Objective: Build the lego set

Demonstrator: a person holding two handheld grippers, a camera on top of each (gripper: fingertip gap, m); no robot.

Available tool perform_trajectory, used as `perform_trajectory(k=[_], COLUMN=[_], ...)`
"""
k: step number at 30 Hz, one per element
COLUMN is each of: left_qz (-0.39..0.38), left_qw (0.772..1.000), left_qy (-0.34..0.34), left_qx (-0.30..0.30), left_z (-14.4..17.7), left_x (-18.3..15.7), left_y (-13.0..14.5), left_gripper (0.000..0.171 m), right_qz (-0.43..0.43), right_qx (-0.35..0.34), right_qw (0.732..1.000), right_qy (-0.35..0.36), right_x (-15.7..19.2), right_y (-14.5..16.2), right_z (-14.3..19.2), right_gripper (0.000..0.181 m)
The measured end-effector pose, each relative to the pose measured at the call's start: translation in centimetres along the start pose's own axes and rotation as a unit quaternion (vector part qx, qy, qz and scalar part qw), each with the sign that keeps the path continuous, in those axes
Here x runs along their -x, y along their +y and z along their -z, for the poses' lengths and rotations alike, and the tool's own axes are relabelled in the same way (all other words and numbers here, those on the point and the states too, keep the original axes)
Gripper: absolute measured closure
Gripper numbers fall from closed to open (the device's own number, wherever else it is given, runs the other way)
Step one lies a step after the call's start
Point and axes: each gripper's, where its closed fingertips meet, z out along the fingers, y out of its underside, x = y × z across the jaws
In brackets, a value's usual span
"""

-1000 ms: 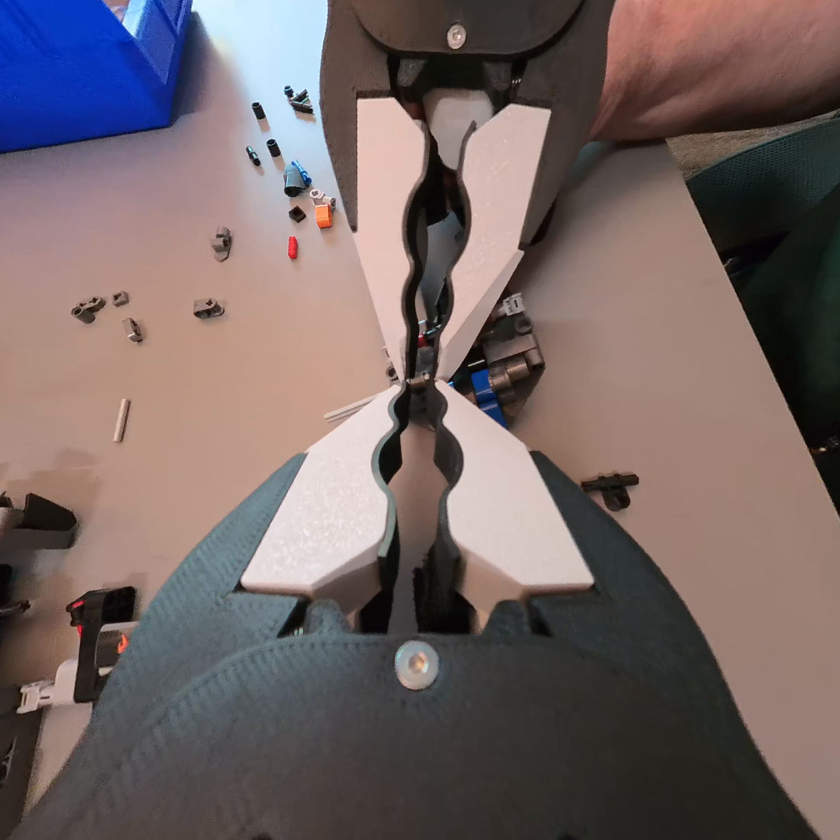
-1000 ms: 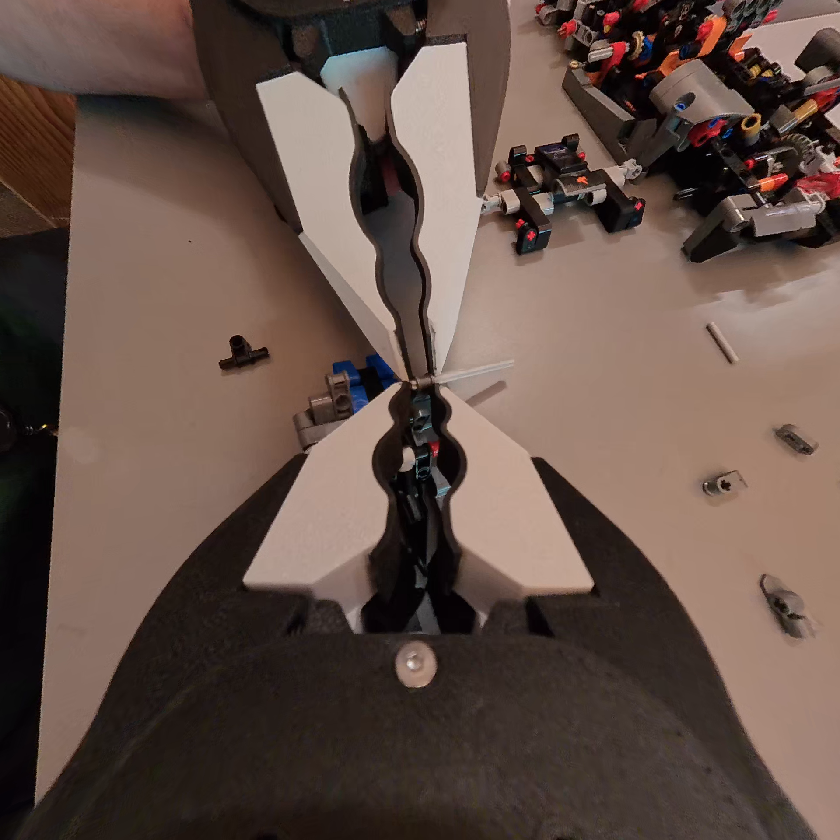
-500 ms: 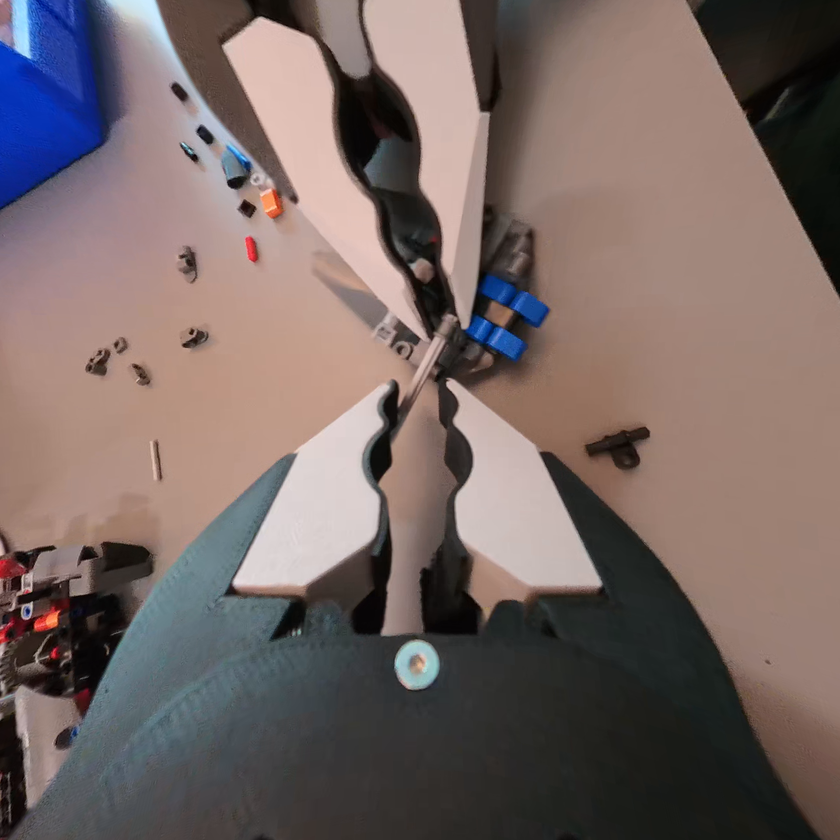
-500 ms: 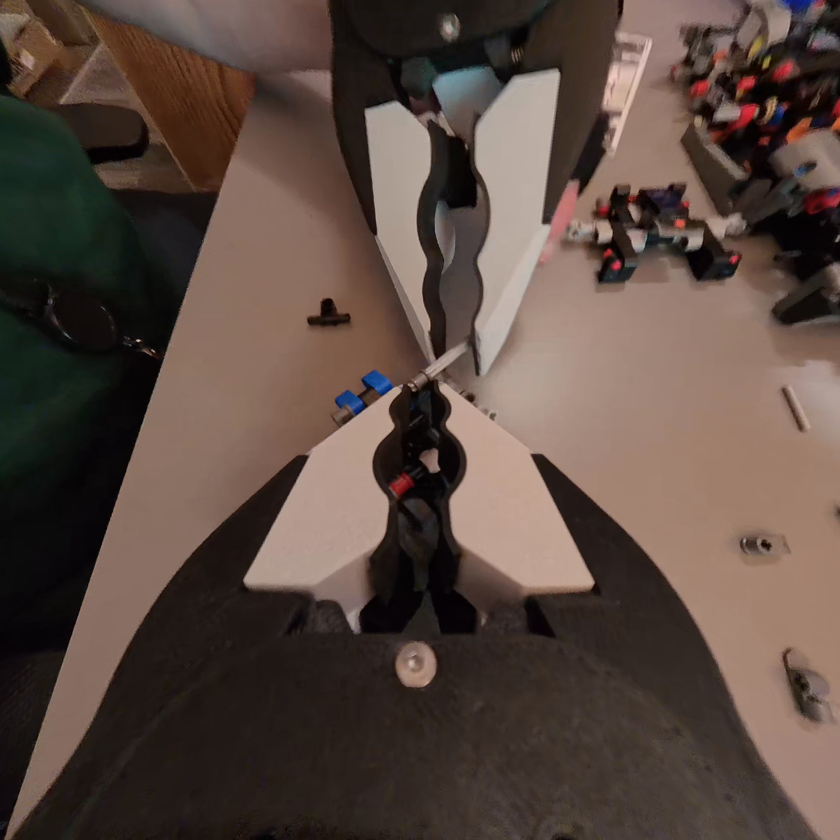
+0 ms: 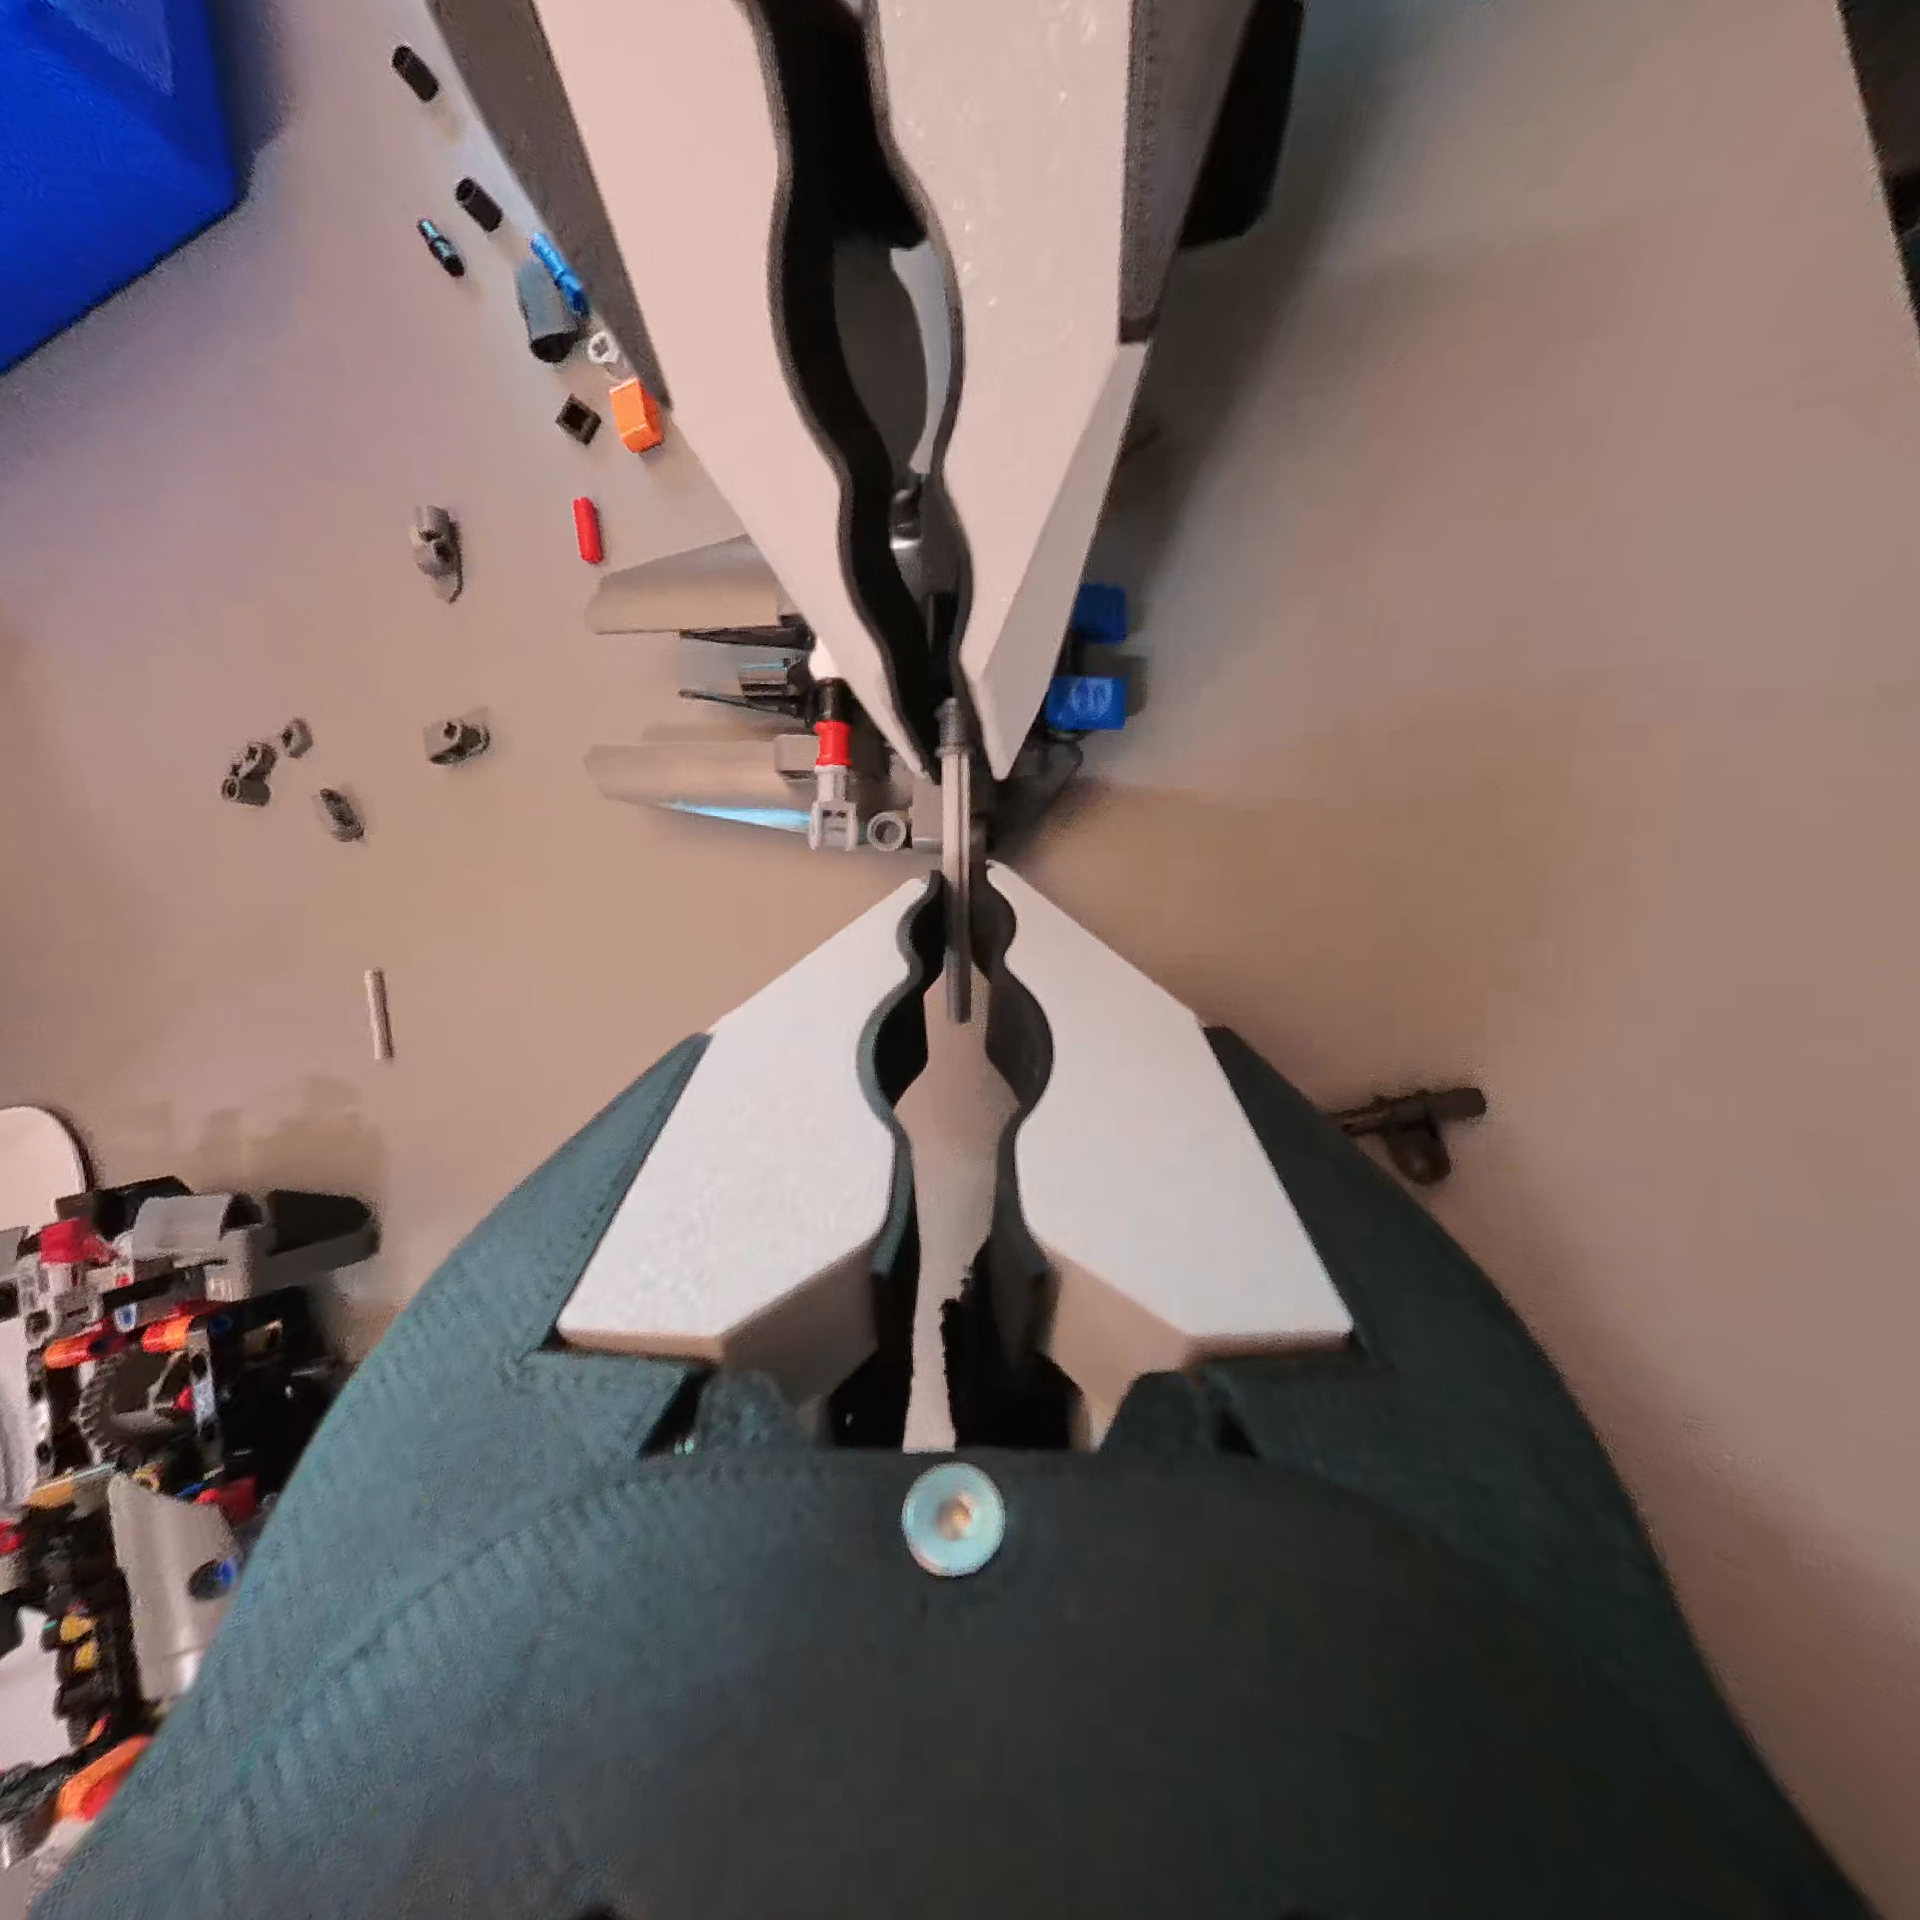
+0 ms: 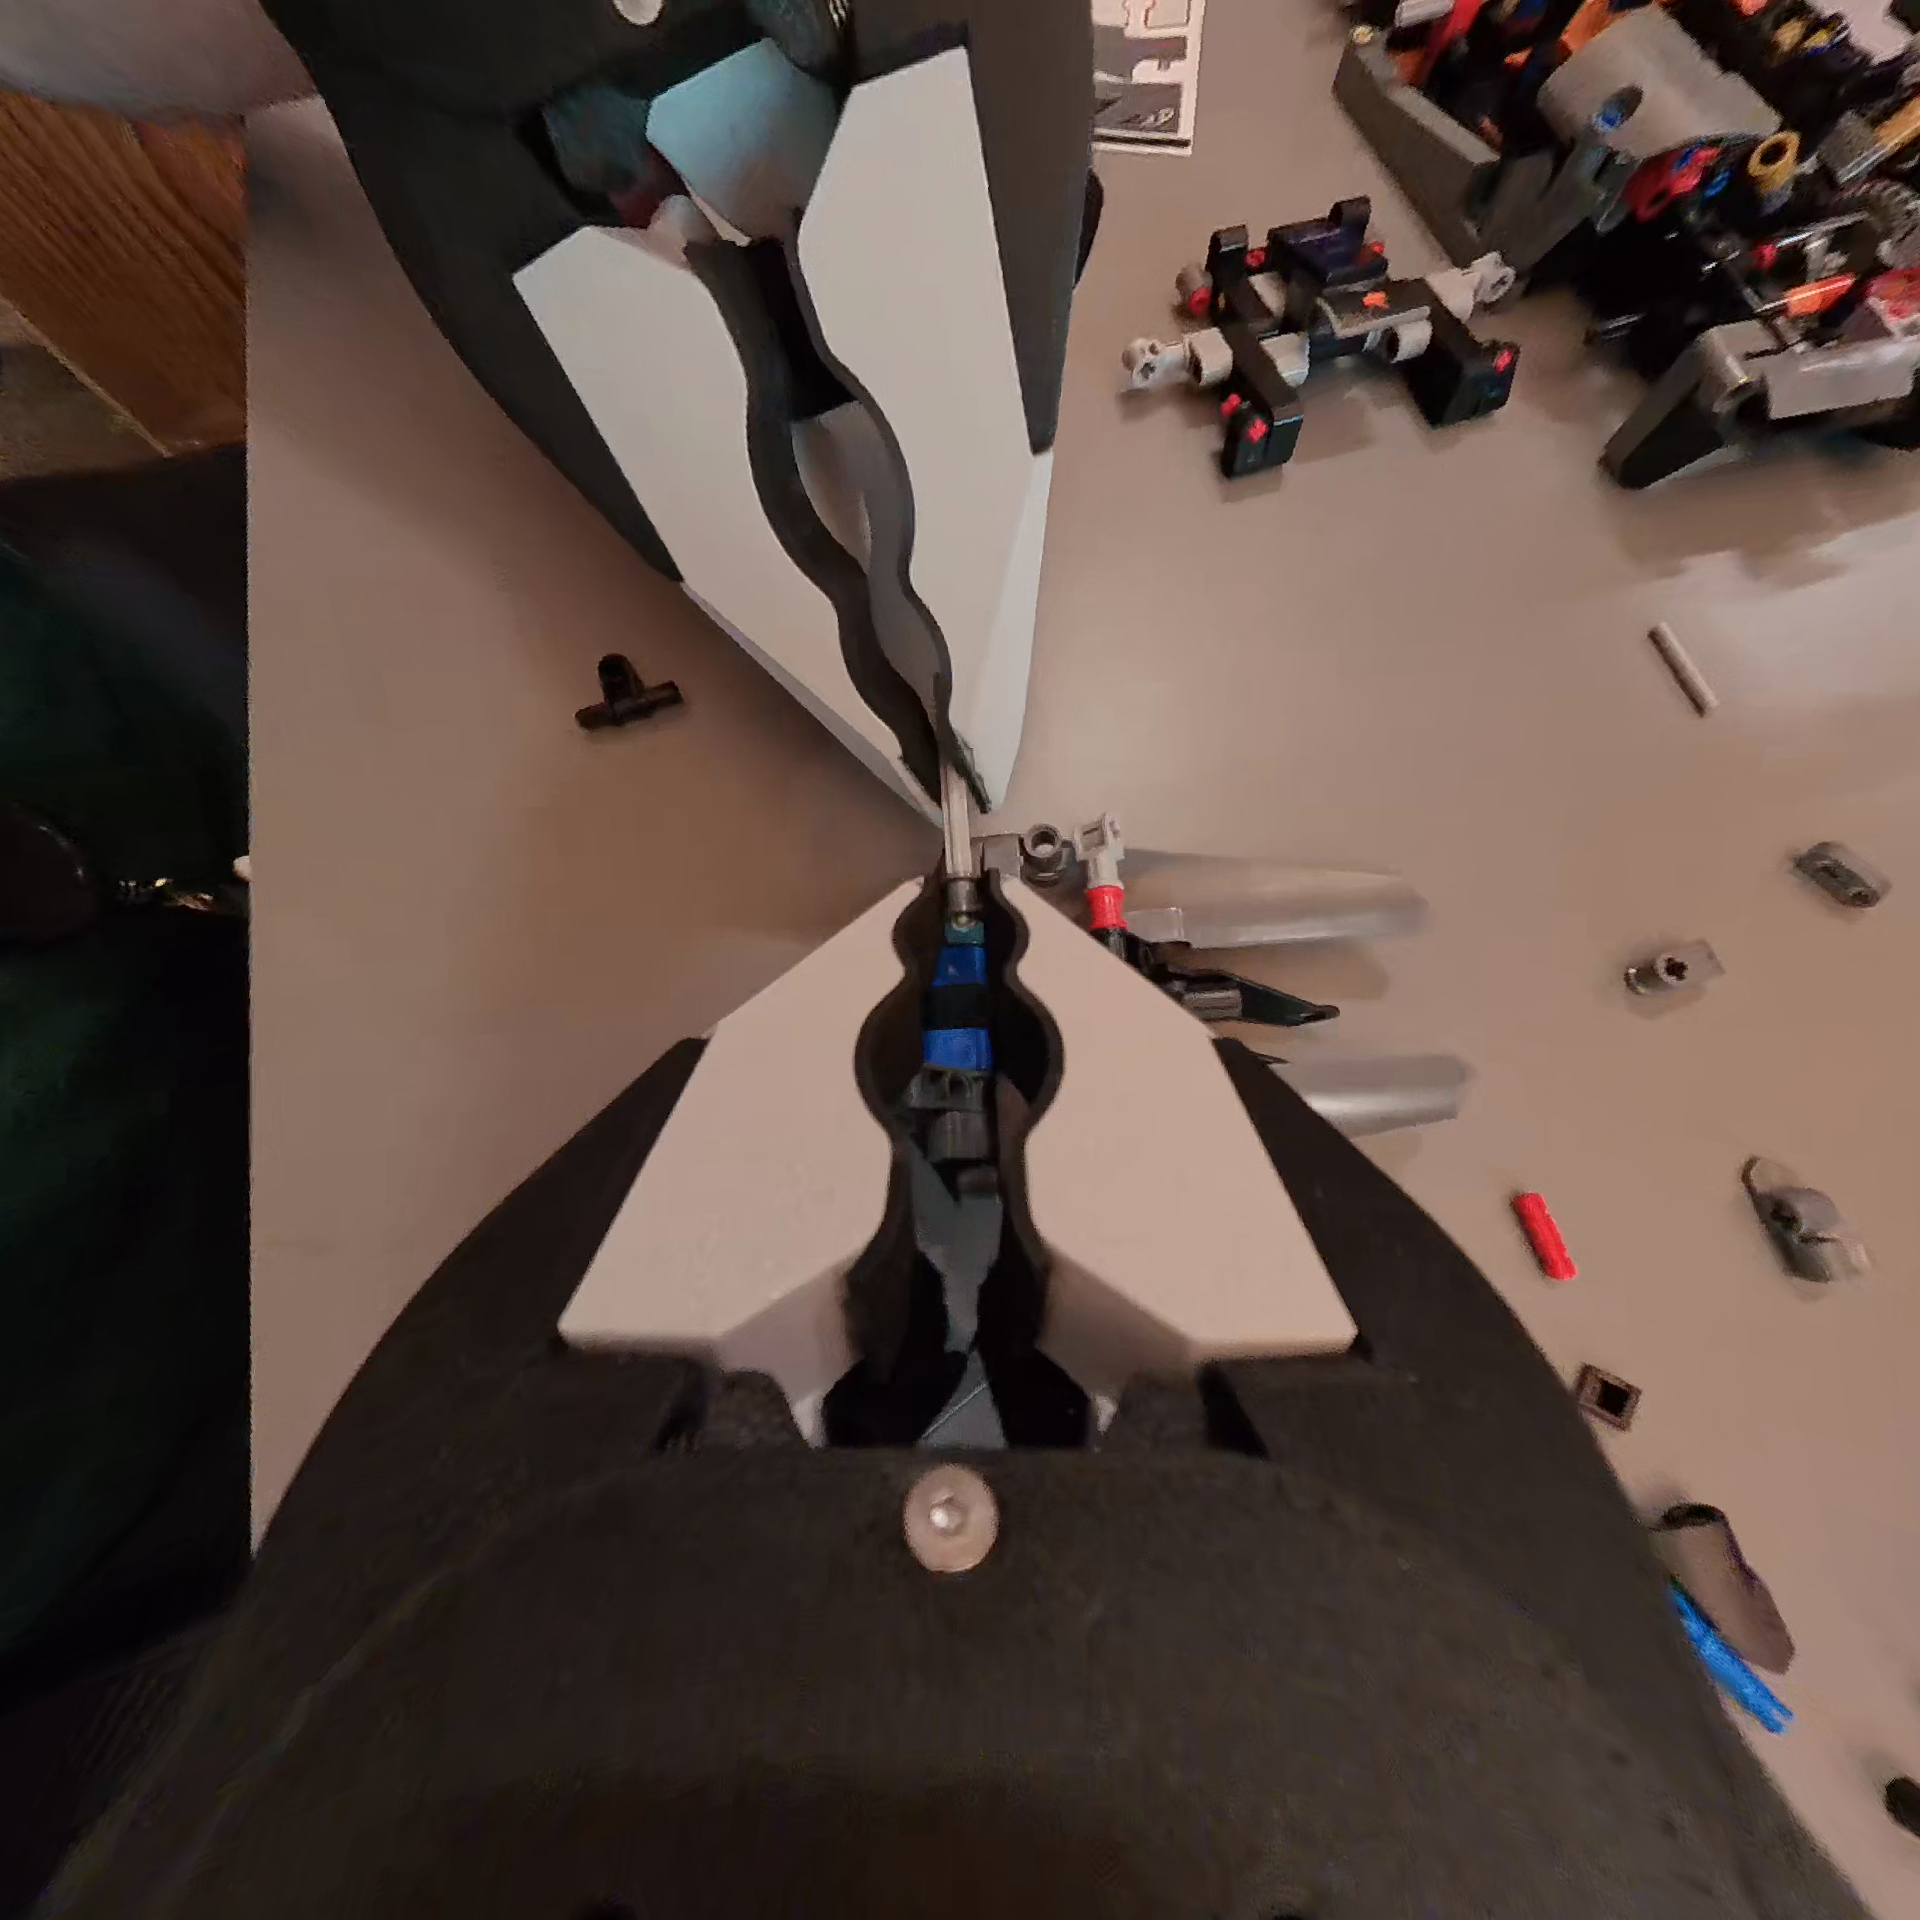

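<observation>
Both grippers meet tip to tip above the pale grey tabletop (image 5: 1507, 644). Left gripper (image 5: 958, 883), teal-bodied with white fingers, is pinched on a thin grey axle rod (image 5: 958, 914). Right gripper (image 6: 961, 883), black-bodied, is clamped on a small grey, black and blue lego sub-assembly (image 6: 951, 1039) — the rod's far end enters it. Loose pieces lie scattered to one side, a red pin (image 5: 587, 528) and an orange brick (image 5: 635, 415) among them. On the other side lies open table up to its edge — only a black T-shaped connector (image 6: 627, 694) there.
</observation>
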Motion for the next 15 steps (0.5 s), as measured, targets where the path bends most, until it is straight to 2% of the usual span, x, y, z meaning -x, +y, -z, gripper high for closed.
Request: perform_trajectory(k=[9, 11, 12, 13, 15], left_qz=[-0.004, -0.01, 0.013, 0.046, 0.01], left_qw=[1.0, 1.0, 1.0, 0.999, 1.0], left_qy=[0.004, -0.02, -0.007, 0.02, -0.001], left_qx=[-0.015, 0.022, 0.015, -0.02, 0.012], left_z=[0.4, 0.9, 1.5, 2.2, 2.5], left_x=[-0.5, 0.5, 0.6, 0.5, 0.9], left_y=[-0.1, 1.9, 2.6, 2.0, 2.1], left_gripper=[0.169, 0.169, 0.169, 0.17, 0.169], right_qz=[0.008, 0.009, -0.005, -0.006, 0.005], right_qx=[-0.023, -0.012, -0.013, -0.018, -0.026], right_qw=[0.999, 1.0, 1.0, 1.0, 0.999], right_qy=[-0.024, 0.002, 0.002, -0.013, -0.038], right_x=[0.4, -0.8, -1.5, -1.3, -0.4], right_y=[0.1, 1.0, 1.6, 1.6, 0.6], right_z=[0.2, 0.9, 1.7, 2.1, 1.6], right_gripper=[0.177, 0.176, 0.177, 0.177, 0.176])
